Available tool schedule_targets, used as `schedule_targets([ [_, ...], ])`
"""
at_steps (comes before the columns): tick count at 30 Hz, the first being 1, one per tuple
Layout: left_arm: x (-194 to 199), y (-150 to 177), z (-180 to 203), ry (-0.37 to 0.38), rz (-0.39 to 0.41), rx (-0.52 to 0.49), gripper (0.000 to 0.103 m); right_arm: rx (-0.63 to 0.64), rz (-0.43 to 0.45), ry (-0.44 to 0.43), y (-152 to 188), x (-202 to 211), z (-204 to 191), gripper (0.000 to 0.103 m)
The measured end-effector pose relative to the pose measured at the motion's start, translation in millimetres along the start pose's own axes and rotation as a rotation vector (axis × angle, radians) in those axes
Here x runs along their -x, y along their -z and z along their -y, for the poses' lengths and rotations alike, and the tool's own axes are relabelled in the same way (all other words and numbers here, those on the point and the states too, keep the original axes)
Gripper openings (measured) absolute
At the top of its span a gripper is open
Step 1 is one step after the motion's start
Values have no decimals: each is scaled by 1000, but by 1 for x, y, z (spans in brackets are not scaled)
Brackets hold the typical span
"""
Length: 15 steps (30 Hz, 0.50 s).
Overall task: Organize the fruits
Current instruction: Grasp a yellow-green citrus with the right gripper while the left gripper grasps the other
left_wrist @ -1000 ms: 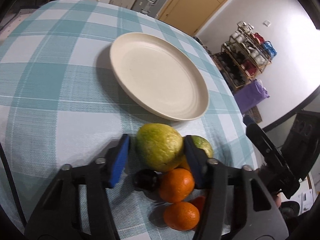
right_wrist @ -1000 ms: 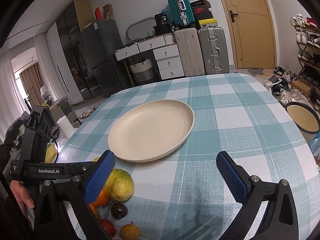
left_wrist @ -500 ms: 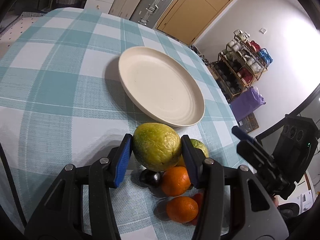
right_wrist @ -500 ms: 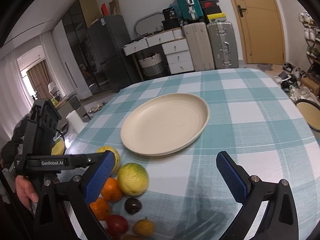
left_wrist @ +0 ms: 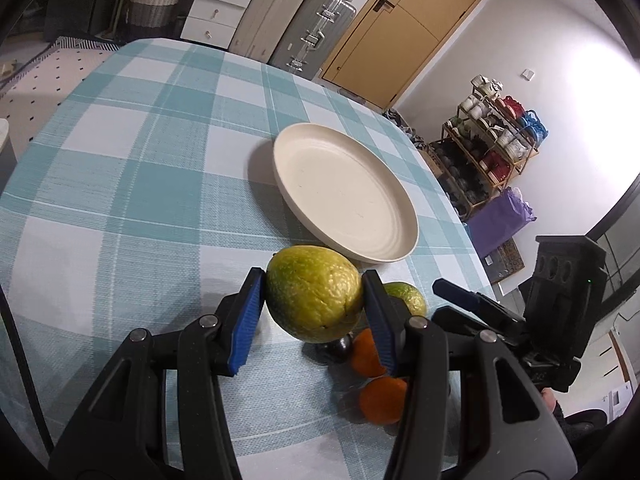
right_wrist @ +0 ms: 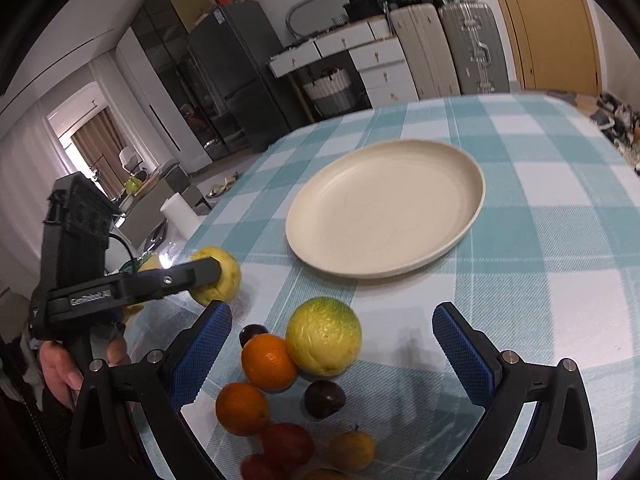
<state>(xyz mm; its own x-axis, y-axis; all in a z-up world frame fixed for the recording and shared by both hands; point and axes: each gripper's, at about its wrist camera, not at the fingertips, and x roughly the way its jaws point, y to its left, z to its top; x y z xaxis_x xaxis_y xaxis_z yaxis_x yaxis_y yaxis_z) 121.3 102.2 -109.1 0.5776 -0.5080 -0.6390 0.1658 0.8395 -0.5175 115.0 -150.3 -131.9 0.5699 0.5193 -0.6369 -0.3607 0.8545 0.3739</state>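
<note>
- Your left claw grips a bumpy yellow-green fruit, lower centre, near the cream plate.
- Your right claw gapes wide, empty.

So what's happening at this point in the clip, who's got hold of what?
A person is sorting fruit on a checked tablecloth with two handheld grippers. The left gripper is clamped on a large yellow-green fruit, lifted clear of the cloth and short of the cream plate, which holds nothing yet. The right gripper is open and empty, above the remaining pile: a second yellow-green fruit, two oranges, dark plums and some red and yellow fruit at the near edge.
</note>
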Motion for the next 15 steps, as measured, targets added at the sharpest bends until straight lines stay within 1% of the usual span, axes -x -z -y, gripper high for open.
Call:
schedule_targets([
  [3, 4, 3, -2, -1, 4, 2, 46, -22, -33, -1, 1, -9, 0, 103],
  [7, 8, 5, -5, -23, 6, -5, 46, -45, -55, -3, 2, -15, 0, 102],
  [11, 9, 8, -7, -23, 0, -8, 46, -69, -74, -10, 1, -21, 1, 94],
  [13, 11, 8, -8, -24, 2, -8, 46, -77, -88, -6, 2, -24, 0, 92],
  [15, 13, 9, -9, -25, 3, -4, 46, -83, -100, 2, 2, -27, -1, 85],
])
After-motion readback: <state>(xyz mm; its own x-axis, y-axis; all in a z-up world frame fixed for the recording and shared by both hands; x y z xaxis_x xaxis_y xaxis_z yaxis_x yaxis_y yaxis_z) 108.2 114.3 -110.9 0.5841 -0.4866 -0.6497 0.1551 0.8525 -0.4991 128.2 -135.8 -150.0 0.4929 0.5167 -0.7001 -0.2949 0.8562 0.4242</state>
